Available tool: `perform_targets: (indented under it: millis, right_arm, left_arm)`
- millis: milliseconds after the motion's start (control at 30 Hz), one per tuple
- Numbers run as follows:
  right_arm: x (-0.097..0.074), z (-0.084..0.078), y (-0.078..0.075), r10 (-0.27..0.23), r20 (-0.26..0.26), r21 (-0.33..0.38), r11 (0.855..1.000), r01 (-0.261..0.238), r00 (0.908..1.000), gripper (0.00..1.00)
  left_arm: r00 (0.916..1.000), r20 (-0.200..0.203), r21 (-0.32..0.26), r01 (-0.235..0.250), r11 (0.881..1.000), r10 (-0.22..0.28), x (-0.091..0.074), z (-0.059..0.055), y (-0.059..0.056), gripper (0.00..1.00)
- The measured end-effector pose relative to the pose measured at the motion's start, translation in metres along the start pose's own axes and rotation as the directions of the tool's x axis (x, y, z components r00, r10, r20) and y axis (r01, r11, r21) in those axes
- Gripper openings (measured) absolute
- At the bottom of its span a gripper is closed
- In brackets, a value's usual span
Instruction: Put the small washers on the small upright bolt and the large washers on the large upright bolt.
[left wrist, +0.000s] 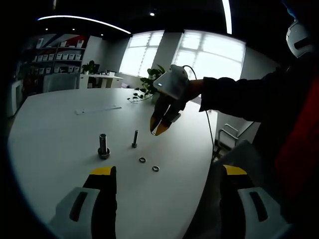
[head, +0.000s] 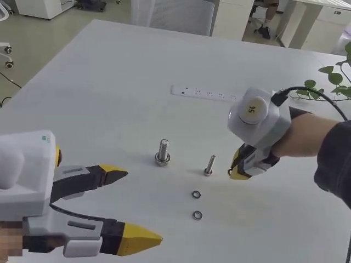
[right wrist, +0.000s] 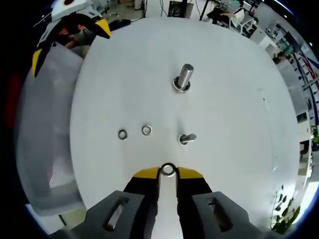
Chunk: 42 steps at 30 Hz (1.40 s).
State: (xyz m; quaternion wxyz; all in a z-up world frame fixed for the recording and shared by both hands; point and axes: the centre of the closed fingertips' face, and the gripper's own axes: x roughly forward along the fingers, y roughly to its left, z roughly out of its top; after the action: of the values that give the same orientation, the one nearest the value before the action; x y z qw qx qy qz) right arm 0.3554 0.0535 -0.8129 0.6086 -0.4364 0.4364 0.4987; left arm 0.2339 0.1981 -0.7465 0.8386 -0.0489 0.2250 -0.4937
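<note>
The large upright bolt point(head: 162, 152) stands mid-table with a washer around its base. The small upright bolt point(head: 209, 165) is to its right. Two small washers point(head: 196, 194) point(head: 197, 215) lie flat in front of the small bolt. My right gripper point(head: 237, 171) hovers just right of the small bolt, shut on a washer point(right wrist: 168, 170) pinched at its tips point(right wrist: 168, 172). My left gripper point(head: 131, 205) is at the near left, open and holding nothing. In its own view its jaws point(left wrist: 169, 172) stand wide apart, facing both bolts point(left wrist: 103, 146) point(left wrist: 135, 138).
A white power strip point(head: 205, 93) lies across the table behind the bolts. Green plant leaves point(head: 334, 76) reach in at the right edge. The white table point(head: 109, 82) ends near the right arm; chairs and desks stand beyond.
</note>
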Motion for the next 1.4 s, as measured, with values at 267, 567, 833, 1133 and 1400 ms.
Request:
perform_targets:
  millis: [267,567,833,1133,1400]
  right_arm:
    - [-0.012,0.008,-0.007,-0.025,0.007,-0.017,1.000,0.025,0.9997,0.14]
    - [-0.021,0.021,-0.021,-0.050,0.015,-0.044,0.998,0.050,0.9987,0.14]
    - [-0.021,0.032,-0.032,-0.052,0.017,-0.070,0.996,0.053,0.9985,0.14]
    - [-0.012,0.038,-0.035,-0.035,0.007,-0.089,0.995,0.035,0.9994,0.14]
    - [-0.003,0.035,-0.036,-0.020,-0.010,-0.097,0.995,0.019,0.9997,0.14]
  left_arm:
    - [1.0000,0.004,0.005,-0.001,1.000,0.001,0.000,0.002,0.000,0.86]
    - [0.9999,0.007,0.009,-0.010,1.000,0.010,-0.003,0.003,0.001,0.86]
    - [0.9997,0.013,0.011,-0.021,1.000,0.021,-0.005,0.005,0.003,0.86]
    - [0.9993,0.014,0.020,-0.036,0.999,0.036,-0.008,0.007,0.006,0.86]
    - [0.9992,0.010,0.019,-0.039,0.999,0.039,-0.009,0.007,0.007,0.86]
